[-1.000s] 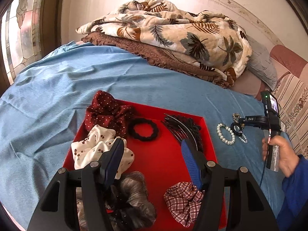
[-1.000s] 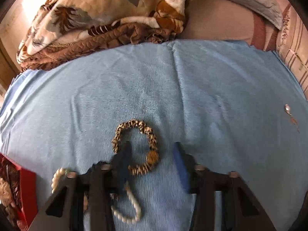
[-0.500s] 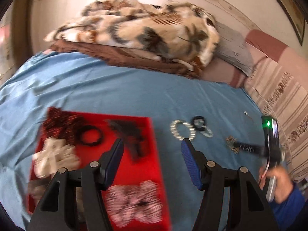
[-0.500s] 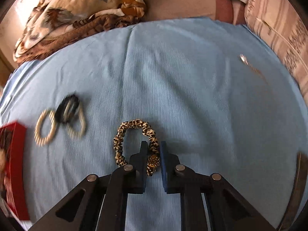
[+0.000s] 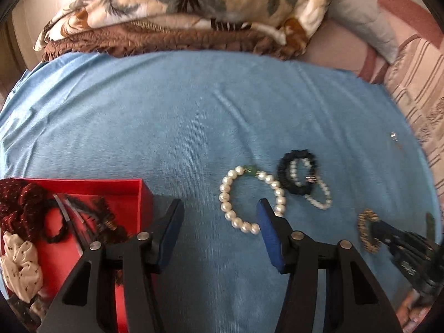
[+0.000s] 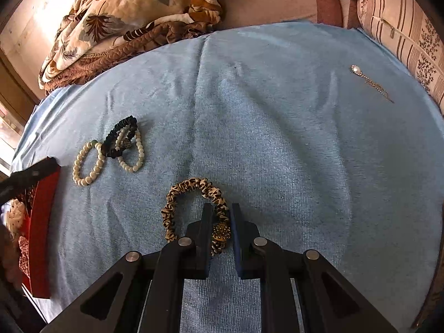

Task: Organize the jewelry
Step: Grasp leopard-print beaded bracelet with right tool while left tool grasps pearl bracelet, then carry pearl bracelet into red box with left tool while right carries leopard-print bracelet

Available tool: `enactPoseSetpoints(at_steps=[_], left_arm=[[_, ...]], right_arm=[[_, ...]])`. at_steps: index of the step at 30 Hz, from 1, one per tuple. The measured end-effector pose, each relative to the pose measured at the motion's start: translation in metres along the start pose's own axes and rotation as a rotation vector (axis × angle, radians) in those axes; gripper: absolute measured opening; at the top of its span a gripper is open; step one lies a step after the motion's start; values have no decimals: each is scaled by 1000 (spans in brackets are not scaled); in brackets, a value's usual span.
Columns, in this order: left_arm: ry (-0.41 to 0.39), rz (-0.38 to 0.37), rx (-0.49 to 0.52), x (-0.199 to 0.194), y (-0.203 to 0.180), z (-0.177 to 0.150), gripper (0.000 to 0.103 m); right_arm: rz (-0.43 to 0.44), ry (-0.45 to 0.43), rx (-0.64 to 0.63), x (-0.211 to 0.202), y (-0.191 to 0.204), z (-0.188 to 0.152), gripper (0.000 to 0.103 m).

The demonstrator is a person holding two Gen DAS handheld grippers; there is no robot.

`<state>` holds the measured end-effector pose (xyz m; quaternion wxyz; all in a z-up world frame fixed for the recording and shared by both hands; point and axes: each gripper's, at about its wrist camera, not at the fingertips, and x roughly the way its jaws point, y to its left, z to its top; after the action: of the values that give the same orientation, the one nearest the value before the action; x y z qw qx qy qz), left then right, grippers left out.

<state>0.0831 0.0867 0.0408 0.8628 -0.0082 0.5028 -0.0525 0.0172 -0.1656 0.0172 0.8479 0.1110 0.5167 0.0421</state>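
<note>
My right gripper [image 6: 221, 211] is shut on a leopard-print scrunchie bracelet [image 6: 177, 194] with a gold bead, on the blue bedspread [image 6: 277, 152]; it also shows in the left wrist view [image 5: 366, 233]. My left gripper [image 5: 220, 208] is open and empty, over a large pearl bracelet [image 5: 230, 213], which also shows in the right wrist view [image 6: 86, 163]. A black scrunchie [image 5: 298, 172] and a small pearl bracelet [image 5: 319, 194] lie together to its right. A red tray [image 5: 116, 186] holding scrunchies and hair clips is at the left.
A small pearl pendant on a chain [image 6: 370, 82] lies far right on the bedspread. Folded leaf-print blankets [image 5: 194, 8] are piled at the back. Striped pillows [image 5: 416, 83] line the right side.
My left gripper moved right, off the red tray, to over the large pearl bracelet. My right gripper closed on the leopard-print bracelet and drew it back away from the pearl pile.
</note>
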Motion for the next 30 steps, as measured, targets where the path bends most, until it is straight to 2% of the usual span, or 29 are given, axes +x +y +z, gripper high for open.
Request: enactPoseSetpoints(at_steps=[3, 5, 6, 7, 8, 13, 19, 30], left_arm=[[27, 44, 20, 20, -3, 2, 53], [46, 67, 33, 32, -5, 2, 44], [34, 87, 45, 33, -6, 3, 43], [22, 93, 56, 32, -9, 3, 29], [26, 80, 61, 32, -11, 3, 9], [30, 59, 45, 21, -14, -1, 10], [9, -18, 24, -8, -16, -16, 10], [-10, -46, 58, -36, -27, -47, 10]], right_arm=[[17, 5, 14, 1, 0, 2, 14], [21, 5, 16, 2, 0, 3, 14], [21, 4, 15, 2, 1, 3, 14], [21, 4, 13, 3, 2, 3, 14], [20, 3, 12, 3, 3, 4, 14], [21, -9, 5, 3, 6, 5, 13], [57, -16, 24, 1, 7, 3, 13], [72, -27, 38, -5, 10, -5, 13]])
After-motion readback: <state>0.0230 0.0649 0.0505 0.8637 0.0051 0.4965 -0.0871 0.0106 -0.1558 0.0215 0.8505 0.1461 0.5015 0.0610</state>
